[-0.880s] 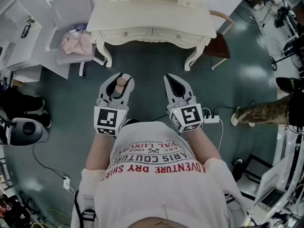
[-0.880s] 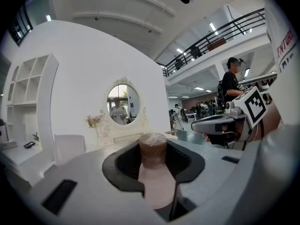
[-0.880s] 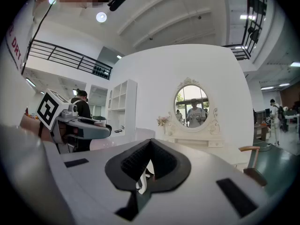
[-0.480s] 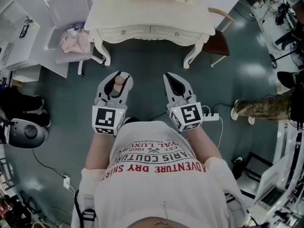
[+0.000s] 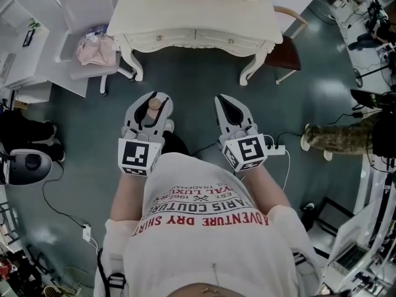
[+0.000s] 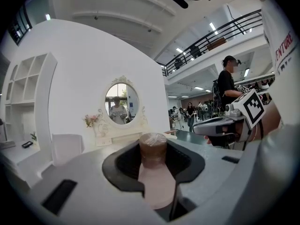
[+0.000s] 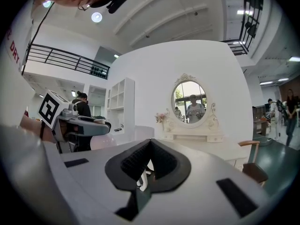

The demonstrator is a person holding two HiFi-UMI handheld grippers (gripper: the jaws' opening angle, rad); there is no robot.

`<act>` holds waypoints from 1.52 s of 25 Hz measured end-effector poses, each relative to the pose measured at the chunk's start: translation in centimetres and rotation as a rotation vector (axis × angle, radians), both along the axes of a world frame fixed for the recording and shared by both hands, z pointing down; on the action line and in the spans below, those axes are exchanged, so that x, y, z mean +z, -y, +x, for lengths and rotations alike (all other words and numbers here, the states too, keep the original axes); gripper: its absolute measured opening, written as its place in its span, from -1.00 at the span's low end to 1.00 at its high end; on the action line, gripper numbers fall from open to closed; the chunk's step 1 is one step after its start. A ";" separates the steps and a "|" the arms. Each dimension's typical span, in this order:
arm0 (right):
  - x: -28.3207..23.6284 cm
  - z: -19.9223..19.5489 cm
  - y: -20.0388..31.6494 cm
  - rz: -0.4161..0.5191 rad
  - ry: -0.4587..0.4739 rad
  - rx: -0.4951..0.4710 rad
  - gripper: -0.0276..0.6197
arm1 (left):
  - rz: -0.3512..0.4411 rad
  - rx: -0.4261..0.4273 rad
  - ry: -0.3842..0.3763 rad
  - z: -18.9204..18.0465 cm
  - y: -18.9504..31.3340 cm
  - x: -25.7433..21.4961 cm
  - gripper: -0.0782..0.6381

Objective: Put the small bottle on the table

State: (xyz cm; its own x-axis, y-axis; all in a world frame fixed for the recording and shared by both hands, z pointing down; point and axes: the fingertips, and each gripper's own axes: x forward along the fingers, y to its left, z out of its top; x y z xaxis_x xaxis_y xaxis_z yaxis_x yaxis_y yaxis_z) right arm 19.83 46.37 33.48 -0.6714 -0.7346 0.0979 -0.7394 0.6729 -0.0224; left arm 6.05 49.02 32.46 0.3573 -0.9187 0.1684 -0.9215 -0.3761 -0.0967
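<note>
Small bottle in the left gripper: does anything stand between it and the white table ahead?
Nothing visible does. The small bottle, clamped in the left gripper, faces the table across bare floor. The grey chair stands off to the left and the wooden chair to the right, both beside the path.

The small bottle (image 6: 154, 175), pale pink with a brown cap, sits clamped between the left tongs (image 5: 153, 100), cap pointing forward, above the floor and short of the cream surface (image 5: 185, 14).
</note>
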 end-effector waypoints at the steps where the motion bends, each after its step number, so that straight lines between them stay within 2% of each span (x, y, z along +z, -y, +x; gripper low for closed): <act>1: 0.2 -0.1 0.5 -0.004 -0.001 0.000 -0.92 | 0.000 0.002 -0.002 0.0 0.5 0.1 -0.41; 5: 0.9 -1.1 3.5 -0.013 -0.004 0.005 -0.92 | -0.010 0.016 -0.002 -0.8 3.4 0.9 -0.41; 10: 1.3 -3.5 9.3 -0.027 -0.013 0.021 -0.92 | -0.012 0.048 -0.019 -2.6 9.6 1.0 -0.41; 28: 0.6 -15.4 35.5 -0.046 -0.016 0.136 -0.92 | -0.013 0.174 -0.015 -15.1 36.7 0.2 -0.41; 38: 2.2 -17.2 44.5 -0.099 -0.040 0.154 -0.92 | -0.073 0.190 -0.030 -16.6 46.1 2.8 -0.41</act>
State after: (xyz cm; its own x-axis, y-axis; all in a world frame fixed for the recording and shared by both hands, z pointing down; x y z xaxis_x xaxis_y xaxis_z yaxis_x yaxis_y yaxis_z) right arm 2.68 1.87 35.66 -0.5462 -0.8136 0.1995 -0.8349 0.5479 -0.0514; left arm -10.60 2.91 35.23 0.5285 -0.8202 0.2189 -0.8356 -0.5481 -0.0364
